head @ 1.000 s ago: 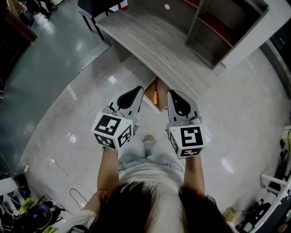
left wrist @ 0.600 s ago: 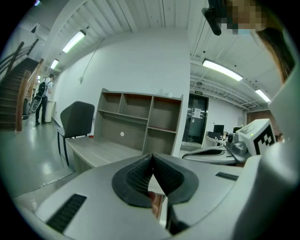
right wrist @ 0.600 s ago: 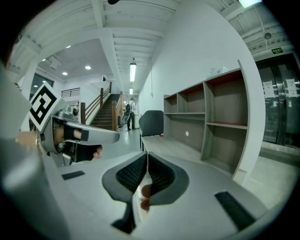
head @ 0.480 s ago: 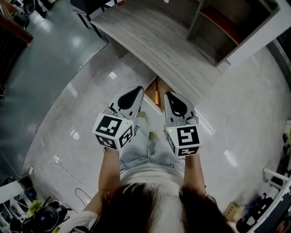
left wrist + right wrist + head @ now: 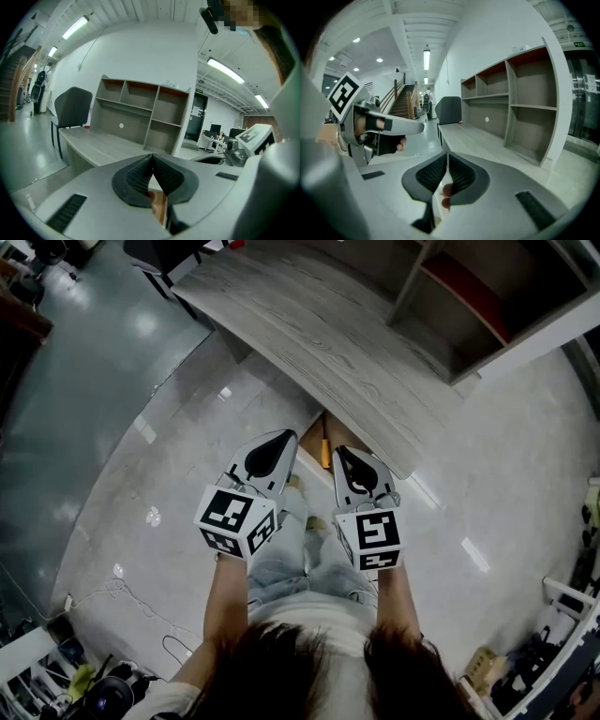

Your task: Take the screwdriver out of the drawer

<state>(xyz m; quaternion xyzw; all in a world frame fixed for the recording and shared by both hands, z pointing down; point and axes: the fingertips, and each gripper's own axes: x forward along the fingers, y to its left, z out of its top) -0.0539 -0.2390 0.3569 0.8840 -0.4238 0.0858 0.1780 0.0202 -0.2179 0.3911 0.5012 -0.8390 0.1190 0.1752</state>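
The task is hardly begun; the screwdriver (image 5: 325, 451) lies untouched in the open drawer (image 5: 311, 439) under the surface (image 5: 356, 352); the left gripper (image 5: 283, 437) and right gripper (image 5: 343, 452) are pressed together, empty, above it. Since a second ago, both came nearer to the drawer.

A pale wood-grain surface (image 5: 347, 343) runs diagonally across the top of the head view. An open shelf unit (image 5: 469, 296) stands at upper right, a dark chair (image 5: 155, 251) at upper left, and glossy floor (image 5: 122, 474) spreads below.
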